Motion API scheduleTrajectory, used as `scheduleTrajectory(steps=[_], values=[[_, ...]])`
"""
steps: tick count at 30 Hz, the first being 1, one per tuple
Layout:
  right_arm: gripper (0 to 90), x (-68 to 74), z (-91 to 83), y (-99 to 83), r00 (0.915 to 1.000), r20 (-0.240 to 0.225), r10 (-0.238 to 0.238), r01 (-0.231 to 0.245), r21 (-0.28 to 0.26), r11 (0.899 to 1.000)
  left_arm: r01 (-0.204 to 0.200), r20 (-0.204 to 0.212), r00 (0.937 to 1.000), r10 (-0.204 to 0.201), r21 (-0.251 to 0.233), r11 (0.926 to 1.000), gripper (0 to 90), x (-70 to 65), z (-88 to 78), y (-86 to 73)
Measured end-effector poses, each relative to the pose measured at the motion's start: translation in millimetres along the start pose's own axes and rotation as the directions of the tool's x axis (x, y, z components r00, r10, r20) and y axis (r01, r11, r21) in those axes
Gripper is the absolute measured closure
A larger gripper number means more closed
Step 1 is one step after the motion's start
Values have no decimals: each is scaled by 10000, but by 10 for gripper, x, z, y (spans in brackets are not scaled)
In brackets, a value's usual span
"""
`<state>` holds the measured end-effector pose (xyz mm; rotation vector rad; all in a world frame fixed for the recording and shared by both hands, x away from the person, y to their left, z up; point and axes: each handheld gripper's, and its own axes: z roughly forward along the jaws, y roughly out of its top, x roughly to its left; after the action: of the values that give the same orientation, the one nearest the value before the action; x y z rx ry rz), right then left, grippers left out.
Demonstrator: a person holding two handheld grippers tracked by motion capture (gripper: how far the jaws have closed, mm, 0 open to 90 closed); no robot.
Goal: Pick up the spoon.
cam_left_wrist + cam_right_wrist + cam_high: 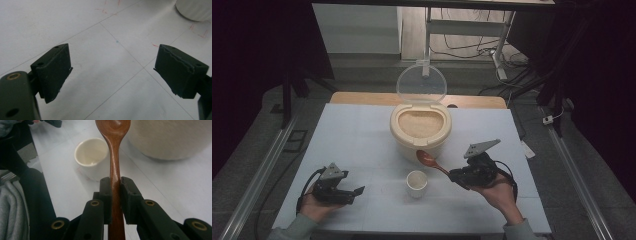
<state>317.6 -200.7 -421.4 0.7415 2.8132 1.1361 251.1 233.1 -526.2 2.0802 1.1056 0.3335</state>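
High view shows the right gripper (455,175) clamped on the handle of a brown wooden spoon (430,161), with the spoon bowl pointing toward the cream rice container (420,131), whose clear lid (421,83) stands open behind it so the grains are free to reach. The right gripper view confirms this grip: both black pads press the narrow handle from two sides, and the spoon (115,157) runs straight ahead along the jaws, which I judge keeps it steady for scooping. The spoon tip hangs just beside the container's front wall, above the table (362,140), not yet inside the rice. A small white cup (417,183) stands near the front of the container, between the two hands, probably so that a scoop has only a short way to travel. The left gripper (358,191) rests low at the left with its jaws standing wide apart and nothing between them; likely it waits to hold the cup.
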Motion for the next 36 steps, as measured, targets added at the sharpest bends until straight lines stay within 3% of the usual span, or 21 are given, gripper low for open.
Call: scheduleTrajectory(steps=[10,25,30,33,36], values=[[791,36,206,187,9982,-343,-487,503,451,9977,-1,40,10000,1,10,10000,135,9,-1,-3],[791,104,381,274,9914,-743,-1073,1125,697,9912,-22,14,10000,22,39,10000,136,1,6,-2],[791,108,391,271,9921,-712,-1037,1089,731,9914,-38,35,10000,38,42,10000,136,-4,4,2],[791,103,394,271,9920,-695,-1055,1106,737,9911,-303,-7,9995,303,-34,9995,136,-43,-4,67],[791,108,398,276,9916,-685,-1100,1152,760,9904,-926,22,9957,926,-167,9956,144,-144,-32,203]])
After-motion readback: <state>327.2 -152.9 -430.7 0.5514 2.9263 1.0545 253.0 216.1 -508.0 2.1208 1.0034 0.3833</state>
